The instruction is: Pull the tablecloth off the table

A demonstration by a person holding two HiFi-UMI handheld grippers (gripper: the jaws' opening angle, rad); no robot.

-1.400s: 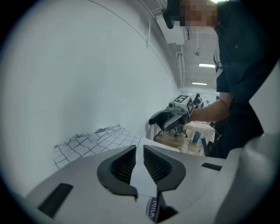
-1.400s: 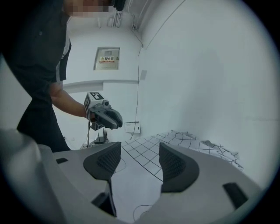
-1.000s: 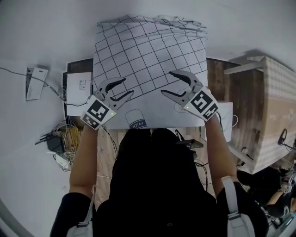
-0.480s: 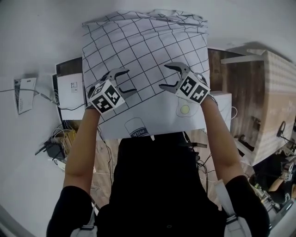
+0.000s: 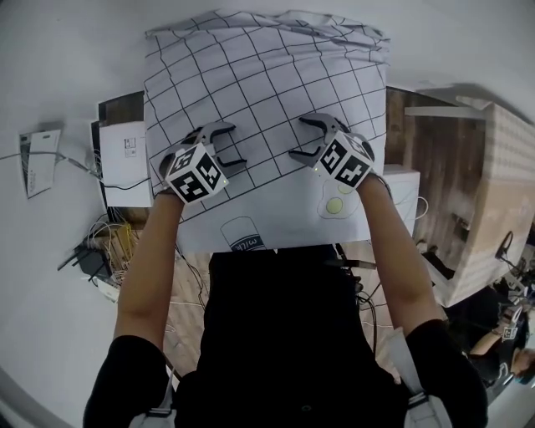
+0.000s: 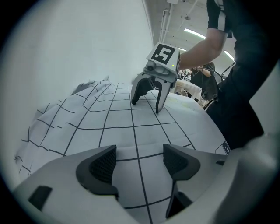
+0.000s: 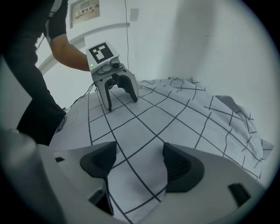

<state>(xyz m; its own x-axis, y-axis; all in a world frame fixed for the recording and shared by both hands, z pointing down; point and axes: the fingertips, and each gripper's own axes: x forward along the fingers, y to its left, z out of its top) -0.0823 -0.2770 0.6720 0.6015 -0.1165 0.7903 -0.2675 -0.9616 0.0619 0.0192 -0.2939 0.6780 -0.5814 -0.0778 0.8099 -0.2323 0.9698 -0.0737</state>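
A white tablecloth (image 5: pixel 267 75) with a black grid covers the table, and it is bunched into folds along the far edge (image 5: pixel 276 21). A milk carton (image 5: pixel 242 236) and an egg (image 5: pixel 336 205) are printed near its front edge. My left gripper (image 5: pixel 236 144) stands open over the cloth's middle left, tips down on the grid. My right gripper (image 5: pixel 298 138) stands open beside it to the right. In the left gripper view the cloth lies flat below the open left gripper (image 6: pixel 140 159), with the right gripper (image 6: pixel 145 106) ahead. In the right gripper view a low cloth fold sits between the open right gripper (image 7: pixel 140 164) pads, unpressed.
A white box (image 5: pixel 125 163) and a tangle of cables (image 5: pixel 109 251) lie on the floor to the left. A paper (image 5: pixel 38 159) lies further left. A light wooden bench (image 5: pixel 493 192) and another white box (image 5: pixel 405 196) stand to the right. The person's black torso fills the near side.
Both grippers have moved from the cloth's near edge to its middle. The left jaws have spread wider. The cloth now reaches a little further toward the person.
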